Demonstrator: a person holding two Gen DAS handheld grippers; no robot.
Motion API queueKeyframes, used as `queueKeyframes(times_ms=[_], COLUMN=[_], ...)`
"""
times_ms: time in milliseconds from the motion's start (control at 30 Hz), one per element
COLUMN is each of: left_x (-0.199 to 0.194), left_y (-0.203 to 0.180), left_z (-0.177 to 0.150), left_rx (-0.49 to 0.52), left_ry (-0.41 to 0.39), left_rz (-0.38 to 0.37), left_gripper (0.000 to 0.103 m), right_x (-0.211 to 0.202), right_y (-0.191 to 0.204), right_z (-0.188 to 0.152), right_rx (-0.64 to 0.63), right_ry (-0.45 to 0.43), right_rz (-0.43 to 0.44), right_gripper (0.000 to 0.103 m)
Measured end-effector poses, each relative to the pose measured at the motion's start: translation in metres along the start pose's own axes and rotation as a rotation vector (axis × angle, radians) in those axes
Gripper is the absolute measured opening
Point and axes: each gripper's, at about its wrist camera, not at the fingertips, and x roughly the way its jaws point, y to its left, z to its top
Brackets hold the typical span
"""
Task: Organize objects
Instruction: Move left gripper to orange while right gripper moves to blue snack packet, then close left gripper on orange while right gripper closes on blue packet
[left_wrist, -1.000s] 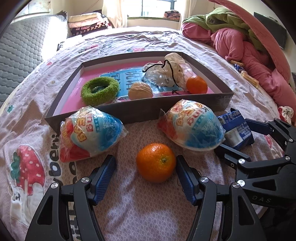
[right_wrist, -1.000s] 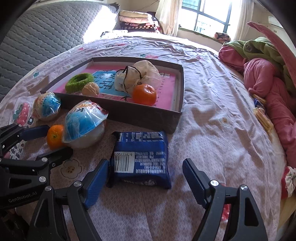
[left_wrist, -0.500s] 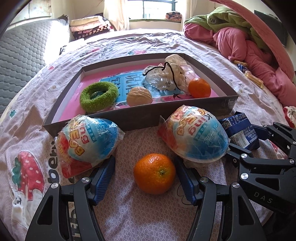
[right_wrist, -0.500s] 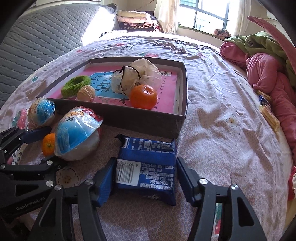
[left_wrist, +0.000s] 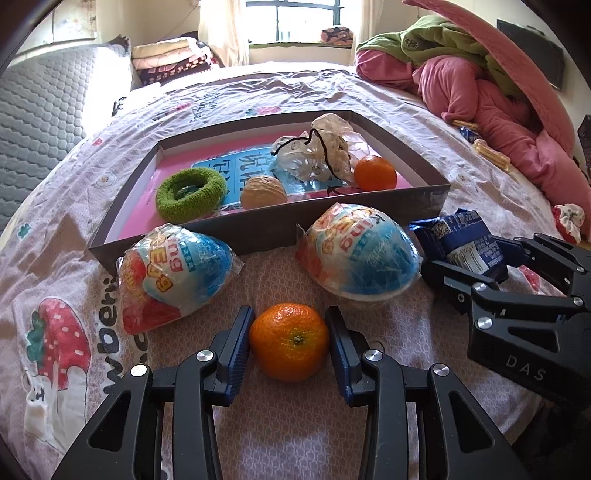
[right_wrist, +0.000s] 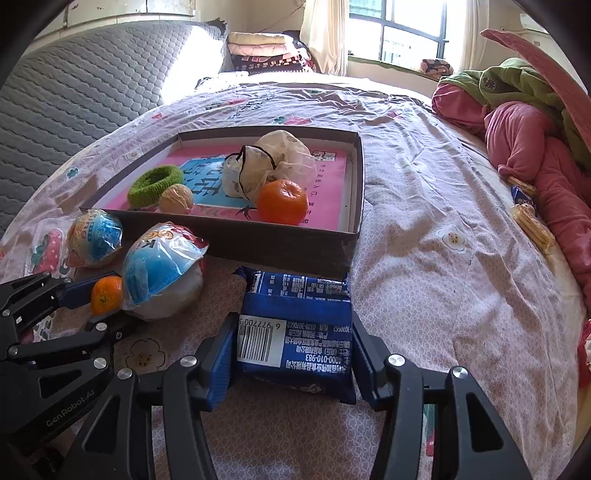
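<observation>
Claws first: the left claw (left_wrist: 290, 341) has its jaws closing on a tangerine (left_wrist: 289, 341) that sits on the bedspread, both blue pads against the fruit's sides as far as the fisheye lets me judge. The right claw (right_wrist: 291, 349) is closing too, its pads pinching the flanks of a blue snack packet (right_wrist: 295, 339) that lies flat on the bed, barcode label facing up.

Just beyond the left claw lie two egg-shaped toys in crinkly wrappers: the left toy egg (left_wrist: 173, 273) to the far left of the tangerine, and the right toy egg (left_wrist: 358, 251) to its far right, between the fruit and the blue packet. Both eggs rest against the near wall of a shallow cardboard box (left_wrist: 258, 232).

Inside the box, on its pink and blue printed floor, sit a green hair scrunchie (left_wrist: 190, 194) at the left, a walnut (left_wrist: 263, 192) just right of it, a clear drawstring pouch (left_wrist: 317, 151) farther back, and a second tangerine (left_wrist: 375, 172) at the right, near the front wall.

All of this rests on a bed (right_wrist: 424, 240) with a pale flowered cover. A heap of pink and green bedding (left_wrist: 480, 81) is piled at the far right, well apart from the box, and a grey quilted mattress (right_wrist: 74, 85) stands at the far left
</observation>
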Motion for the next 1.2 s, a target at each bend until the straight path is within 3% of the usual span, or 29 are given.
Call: queueKeyframes(times_ms=[833,1200], left_x=[-0.077,-0.096], left_y=[0.021,0.029], left_z=[0.011,0.020], left_rx=[-0.040,-0.059], left_ry=[-0.149,-0.192], left_rz=[0.067,0.076], left_gripper=[0.040,0.040], right_x=[-0.073,-0.087], right_y=[0.035,0.046], right_z=[0.008,0.015], right_rx=[-0.037,-0.060], right_ry=[-0.229,-0.265], right_rz=[0.080,0.080], right_gripper=[0.055,0.055])
